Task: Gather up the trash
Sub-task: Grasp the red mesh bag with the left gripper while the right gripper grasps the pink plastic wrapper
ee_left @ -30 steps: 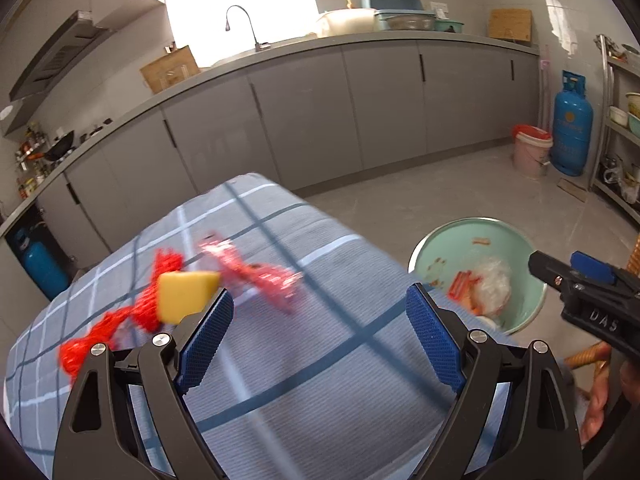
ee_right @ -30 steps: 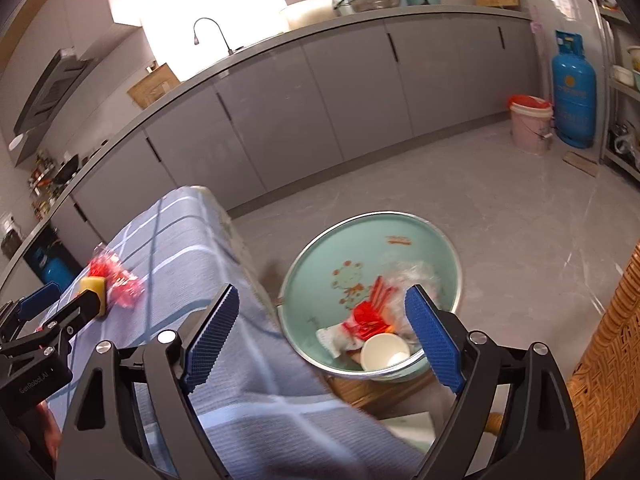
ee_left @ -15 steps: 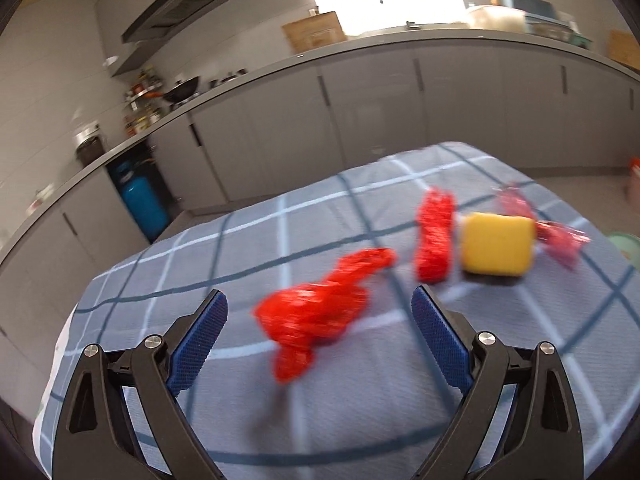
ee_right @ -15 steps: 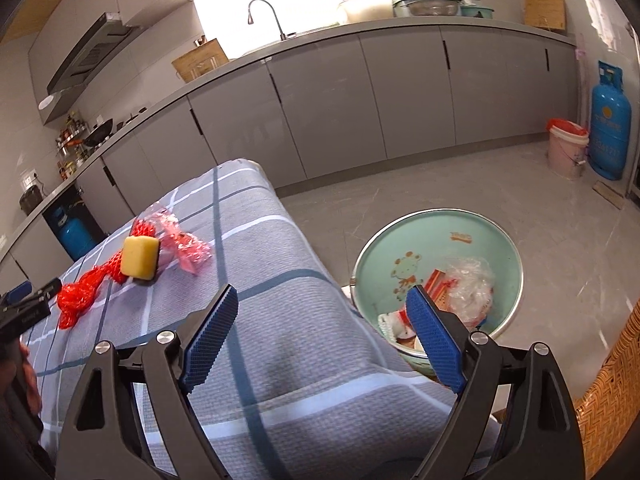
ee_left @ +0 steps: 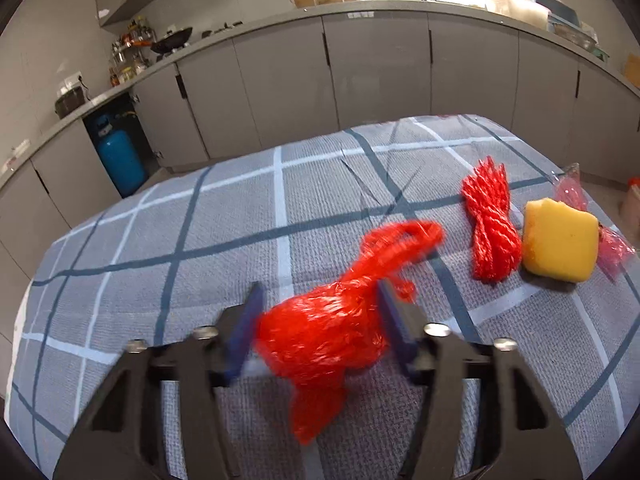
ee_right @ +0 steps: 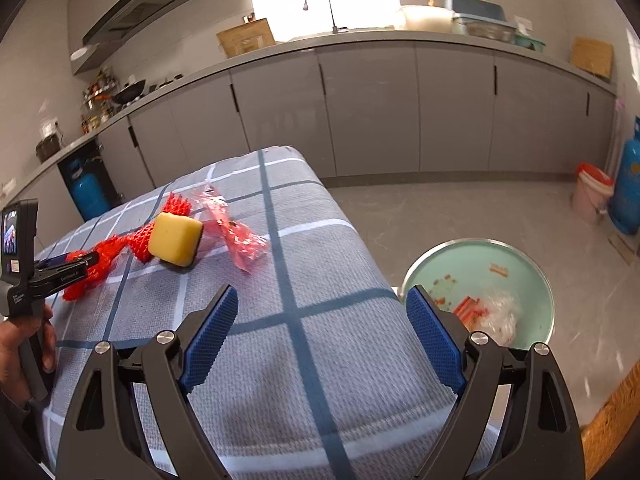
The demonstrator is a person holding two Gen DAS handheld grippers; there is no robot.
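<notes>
L tool (ee_left: 320,328) closing round red net (ee_left: 324,340); sponge (ee_left: 558,246) beside; R tool (ee_right: 320,336) released.

Open cloth near the right gripper, clutter at the far left

The grey checked tablecloth (ee_right: 304,360) lies bare under the wide-spread right gripper (ee_right: 320,332); farther left, a yellow sponge block (ee_right: 175,243), a crumpled pink plastic wrapper (ee_right: 236,236) and a red mesh net bundle (ee_left: 490,226) crowd together, just beside the left gripper (ee_left: 320,326) closing round a crumpled red net bag (ee_left: 324,336).

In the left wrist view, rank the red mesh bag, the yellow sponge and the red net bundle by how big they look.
1. red mesh bag, though it lies nearest the camera
2. yellow sponge and red net bundle: too alike to rank
</notes>
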